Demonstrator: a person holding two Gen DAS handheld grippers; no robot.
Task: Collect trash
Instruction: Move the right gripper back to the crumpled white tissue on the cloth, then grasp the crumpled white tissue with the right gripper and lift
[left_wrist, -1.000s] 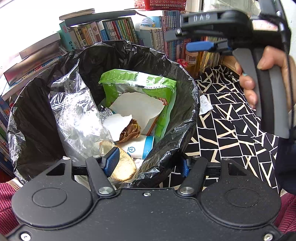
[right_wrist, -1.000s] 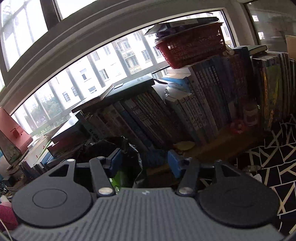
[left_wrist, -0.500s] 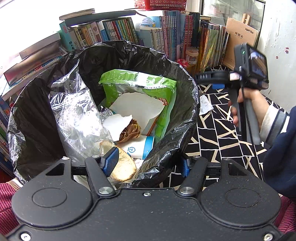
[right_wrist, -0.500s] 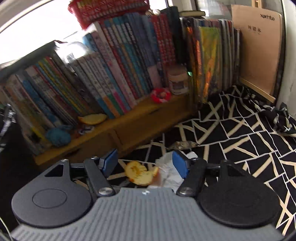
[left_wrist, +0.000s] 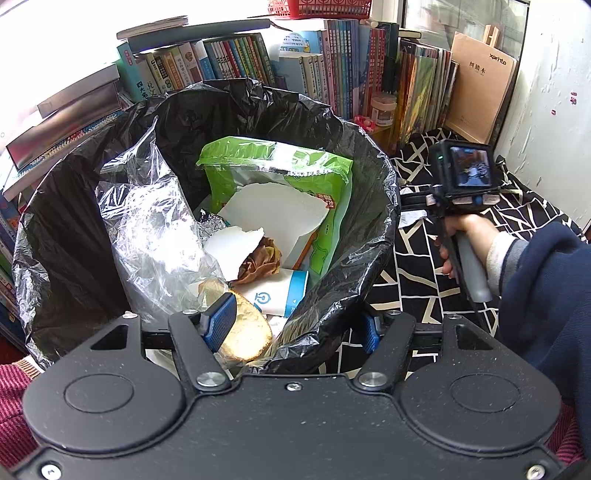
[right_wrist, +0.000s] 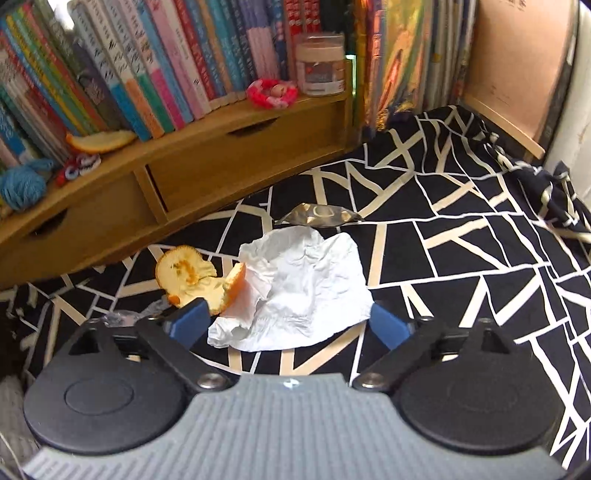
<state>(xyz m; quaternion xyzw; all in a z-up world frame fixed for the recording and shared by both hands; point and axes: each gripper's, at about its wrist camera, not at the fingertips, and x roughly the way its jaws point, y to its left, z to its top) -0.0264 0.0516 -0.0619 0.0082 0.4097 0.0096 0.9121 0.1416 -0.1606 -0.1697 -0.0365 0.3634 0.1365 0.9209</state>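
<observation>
Left gripper (left_wrist: 295, 326) clamps the near rim of the black plastic-lined trash bin (left_wrist: 373, 192): one pad inside, one outside. Right gripper (right_wrist: 291, 323): jaws have just been opening, now wide, nothing pressed. Crumpled white paper tissue (right_wrist: 306, 288) lies on the black-and-cream patterned cloth (right_wrist: 461, 258) between the right gripper's fingertips; orange peel (right_wrist: 192, 277) touches the tissue's left edge, crinkled silver foil wrapper (right_wrist: 317, 216) just behind it.

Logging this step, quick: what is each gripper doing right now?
Left gripper: closed on the black bin liner's rim.
Right gripper: open, jaws just widened, holding nothing; the crumpled white tissue lies between its fingers.
</observation>
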